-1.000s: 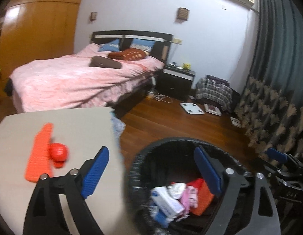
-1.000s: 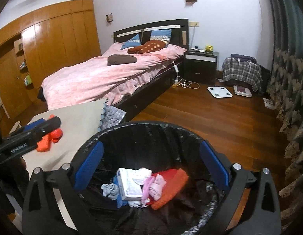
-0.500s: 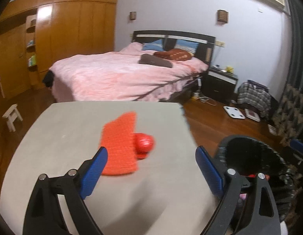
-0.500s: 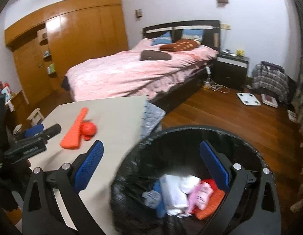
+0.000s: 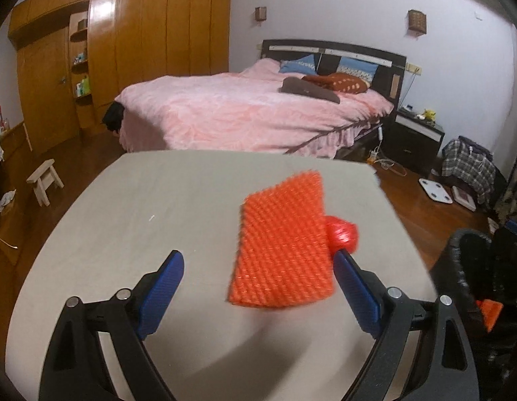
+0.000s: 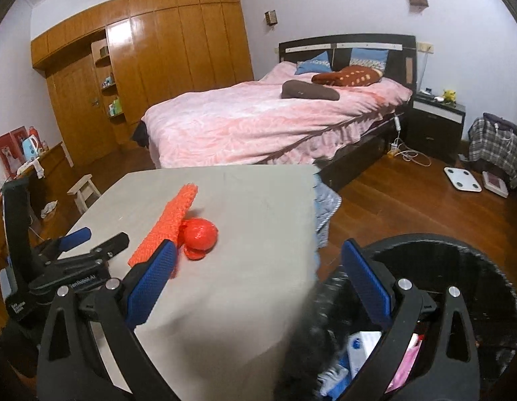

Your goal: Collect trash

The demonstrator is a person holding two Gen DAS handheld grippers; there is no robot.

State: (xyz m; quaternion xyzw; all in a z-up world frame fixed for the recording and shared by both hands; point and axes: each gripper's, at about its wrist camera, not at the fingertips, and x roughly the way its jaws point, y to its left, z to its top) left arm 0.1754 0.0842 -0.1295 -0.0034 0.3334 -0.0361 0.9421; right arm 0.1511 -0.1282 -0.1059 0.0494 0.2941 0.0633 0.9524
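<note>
- The left gripper [image 5: 256,272] has swung away from the trash bin [image 5: 459,267] and now faces the table [image 5: 158,200]. A second ago it looked down into the bin.
- Its jaws are spread wide and hold nothing.
- The orange net [image 5: 283,240] lies flat on the table, right in front of the left gripper. It sits mostly between the two blue pads [image 5: 161,287], closer to the right one.
- A small red ball of plastic [image 5: 342,235] sits touching the right edge of the net.
- The right gripper [image 6: 258,280] has turned a little too. It now sees more of the table and less of the bin. Its jaws are also spread wide and empty.
- In the right view, the net [image 6: 168,224] and the red ball [image 6: 200,235] lie near the left side of the table, and the left gripper [image 6: 95,240] is just beside them.
- The bin [image 6: 475,267] stands on the floor next to the table. It already has some trash in it, like white paper and pink bits.
- I think the net and the red ball are the last trash on the table. The left gripper looks ready to go for the net next.
</note>
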